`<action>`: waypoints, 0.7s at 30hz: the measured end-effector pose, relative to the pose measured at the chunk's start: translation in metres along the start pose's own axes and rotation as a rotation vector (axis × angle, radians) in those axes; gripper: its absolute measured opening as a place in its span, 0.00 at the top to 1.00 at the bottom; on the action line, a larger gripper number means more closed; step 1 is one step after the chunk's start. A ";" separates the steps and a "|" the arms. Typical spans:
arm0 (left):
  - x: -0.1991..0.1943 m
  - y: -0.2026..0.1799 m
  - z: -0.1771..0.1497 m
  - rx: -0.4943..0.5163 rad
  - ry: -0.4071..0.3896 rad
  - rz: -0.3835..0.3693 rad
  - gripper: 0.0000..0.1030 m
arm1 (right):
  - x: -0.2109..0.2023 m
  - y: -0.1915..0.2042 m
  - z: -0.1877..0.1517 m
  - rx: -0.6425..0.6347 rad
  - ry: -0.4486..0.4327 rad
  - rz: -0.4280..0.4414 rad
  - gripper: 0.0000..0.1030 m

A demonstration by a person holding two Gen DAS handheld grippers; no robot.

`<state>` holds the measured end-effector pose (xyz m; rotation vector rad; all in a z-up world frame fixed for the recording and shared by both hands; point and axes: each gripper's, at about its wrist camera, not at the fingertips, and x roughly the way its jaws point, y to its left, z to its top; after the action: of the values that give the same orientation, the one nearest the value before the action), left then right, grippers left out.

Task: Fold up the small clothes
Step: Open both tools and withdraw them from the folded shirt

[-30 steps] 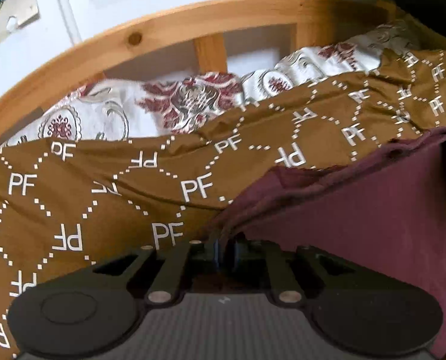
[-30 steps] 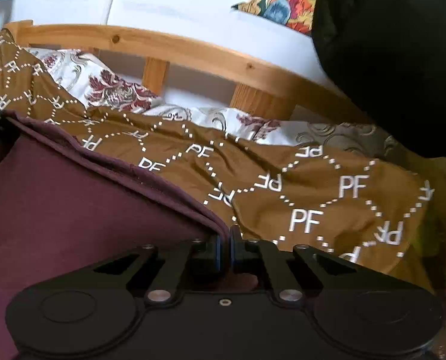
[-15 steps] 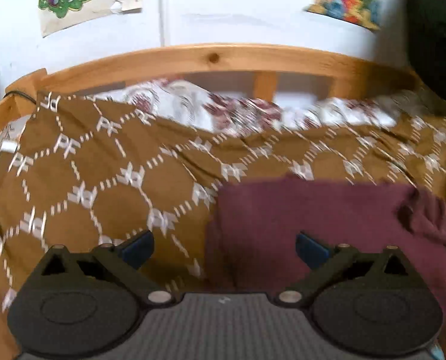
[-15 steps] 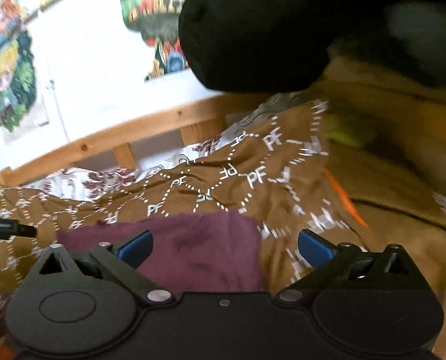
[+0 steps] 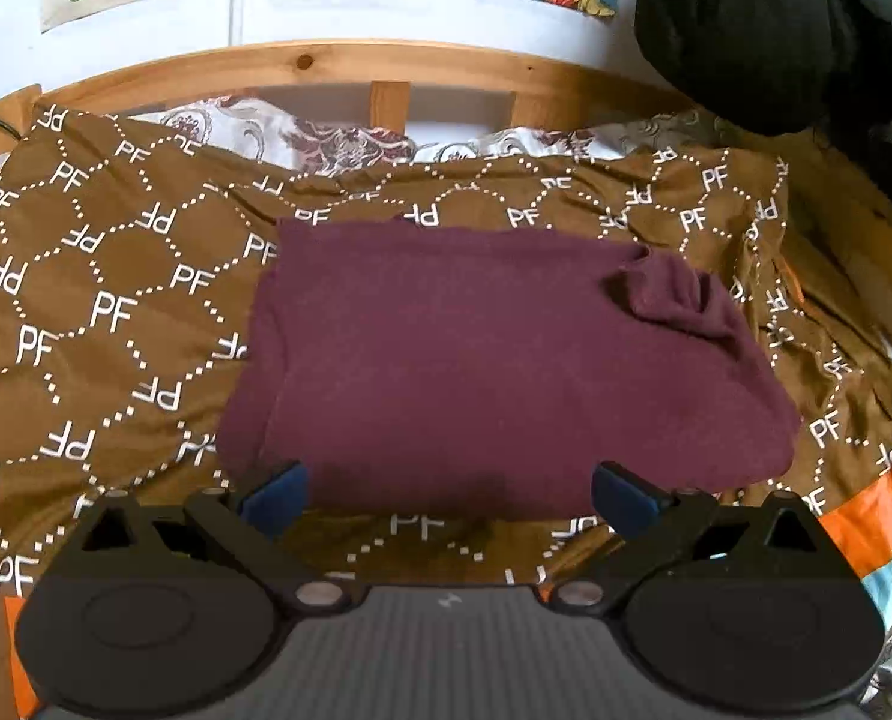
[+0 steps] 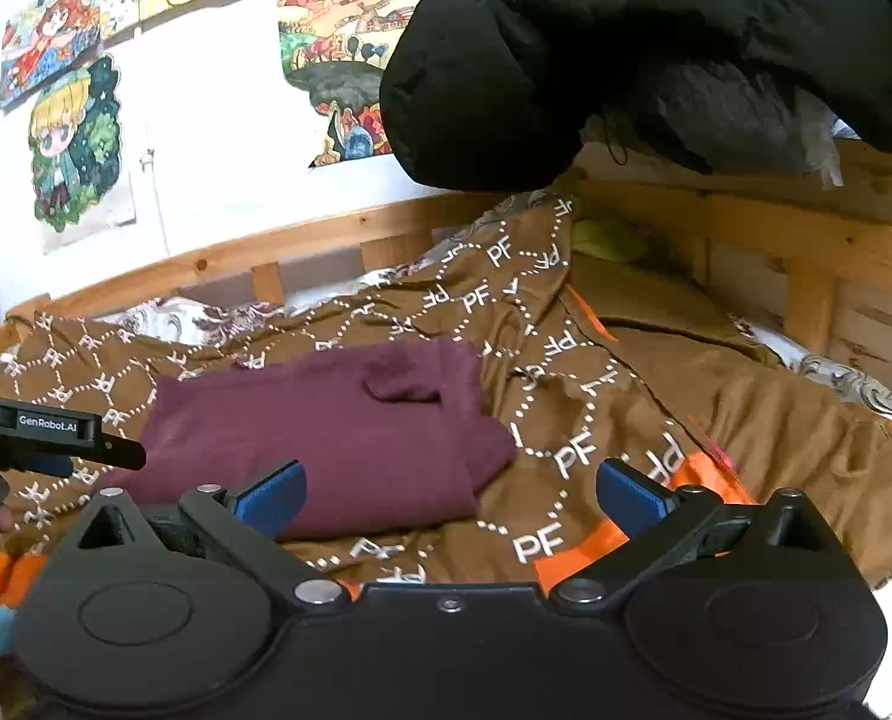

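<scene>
The maroon garment lies folded into a rough rectangle on the brown PF-patterned bedspread, with a small bunched flap at its far right corner. The left gripper hangs just near of its near edge, jaws spread wide and holding nothing. The right gripper is likewise spread and empty, near the garment's right end. A wooden bed rail runs along the far side; the black mass above may be a jacket.

Black claw bodies, blue pads, silver screws.
</scene>
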<state>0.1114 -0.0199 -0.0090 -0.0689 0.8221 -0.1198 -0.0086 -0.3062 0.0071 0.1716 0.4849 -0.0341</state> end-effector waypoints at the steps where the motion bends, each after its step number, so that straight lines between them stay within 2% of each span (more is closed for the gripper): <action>1: 0.000 0.001 0.000 -0.006 0.002 0.003 0.01 | -0.001 -0.002 -0.001 0.012 0.000 -0.005 0.00; 8: 0.003 0.004 0.003 -0.048 0.012 0.022 0.01 | 0.003 -0.008 -0.004 0.041 -0.002 -0.021 0.00; 21: 0.000 0.005 0.004 -0.025 -0.010 0.046 0.01 | 0.018 -0.012 -0.006 0.074 0.033 -0.031 0.00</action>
<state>0.1154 -0.0150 -0.0069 -0.0737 0.8149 -0.0658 0.0039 -0.3172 -0.0086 0.2372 0.5191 -0.0800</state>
